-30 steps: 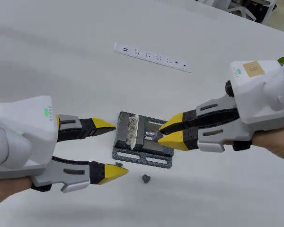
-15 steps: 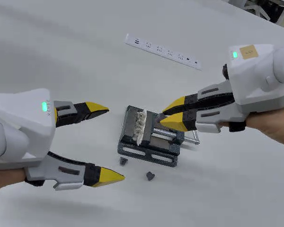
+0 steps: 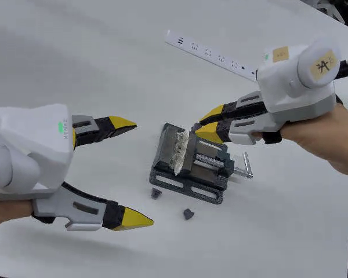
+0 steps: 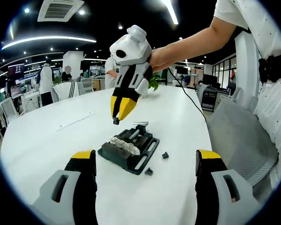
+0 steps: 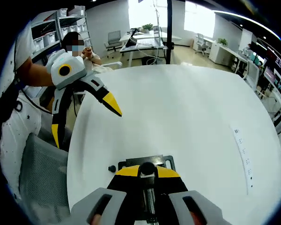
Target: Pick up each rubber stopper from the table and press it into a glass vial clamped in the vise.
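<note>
Head view — right tongs (image 3: 196,130) pinch a stopper (image 4: 116,121) above the vise (image 3: 191,168), left tongs (image 3: 142,172) gape empty — two stoppers (image 3: 156,193) lie on the counter (image 3: 75,58).

White table (image 3: 93,63) bearing a vise (image 3: 192,167), two rubber stoppers (image 3: 156,193) just beside it, a power strip (image 3: 211,55) farther off

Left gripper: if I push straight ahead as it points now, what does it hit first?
Probably the vise, dead ahead between the open jaws of the left gripper. The right gripper, shut on a stopper, hangs just above that line; depth is unclear.
</note>
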Demonstrator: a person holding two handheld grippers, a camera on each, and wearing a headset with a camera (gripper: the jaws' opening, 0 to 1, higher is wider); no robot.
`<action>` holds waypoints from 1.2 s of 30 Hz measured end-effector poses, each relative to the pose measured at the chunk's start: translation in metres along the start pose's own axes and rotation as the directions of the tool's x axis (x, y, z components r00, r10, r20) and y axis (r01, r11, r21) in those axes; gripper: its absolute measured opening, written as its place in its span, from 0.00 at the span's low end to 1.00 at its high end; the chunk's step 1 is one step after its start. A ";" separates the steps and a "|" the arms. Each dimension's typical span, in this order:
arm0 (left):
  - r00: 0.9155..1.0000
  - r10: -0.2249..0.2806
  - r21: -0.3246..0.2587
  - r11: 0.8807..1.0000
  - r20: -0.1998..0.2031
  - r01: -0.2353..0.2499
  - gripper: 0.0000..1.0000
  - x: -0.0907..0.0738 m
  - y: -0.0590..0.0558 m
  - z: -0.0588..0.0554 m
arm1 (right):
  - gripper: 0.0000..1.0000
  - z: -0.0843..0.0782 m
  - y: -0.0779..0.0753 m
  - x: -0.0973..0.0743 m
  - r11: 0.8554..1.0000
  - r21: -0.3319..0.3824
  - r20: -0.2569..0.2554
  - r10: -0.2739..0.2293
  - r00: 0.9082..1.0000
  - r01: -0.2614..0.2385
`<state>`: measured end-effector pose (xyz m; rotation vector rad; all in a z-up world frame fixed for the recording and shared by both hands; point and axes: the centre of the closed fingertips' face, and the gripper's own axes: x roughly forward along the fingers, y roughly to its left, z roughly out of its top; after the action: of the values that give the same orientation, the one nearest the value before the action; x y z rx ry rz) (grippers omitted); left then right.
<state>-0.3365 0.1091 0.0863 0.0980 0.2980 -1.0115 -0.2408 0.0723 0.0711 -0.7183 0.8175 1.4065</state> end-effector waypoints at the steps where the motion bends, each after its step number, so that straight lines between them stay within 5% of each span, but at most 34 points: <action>1: 1.000 -0.001 0.002 1.000 0.000 0.001 0.88 0.000 0.000 -0.001 | 0.06 -0.001 -0.001 0.002 1.000 -0.006 -0.011 0.000 1.000 0.000; 13: 1.000 -0.014 -0.012 1.000 -0.009 0.014 0.91 0.000 -0.001 -0.012 | 0.06 -0.014 -0.013 0.025 0.999 -0.041 -0.086 -0.002 0.996 -0.002; 36: 1.000 -0.021 -0.026 0.999 -0.003 0.021 0.90 0.004 -0.001 -0.014 | 0.05 -0.026 -0.015 0.035 0.997 -0.077 -0.137 -0.002 0.991 -0.009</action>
<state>-0.3384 0.1086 0.0718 0.0727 0.3158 -1.0283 -0.2284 0.0696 0.0268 -0.8814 0.8751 1.4096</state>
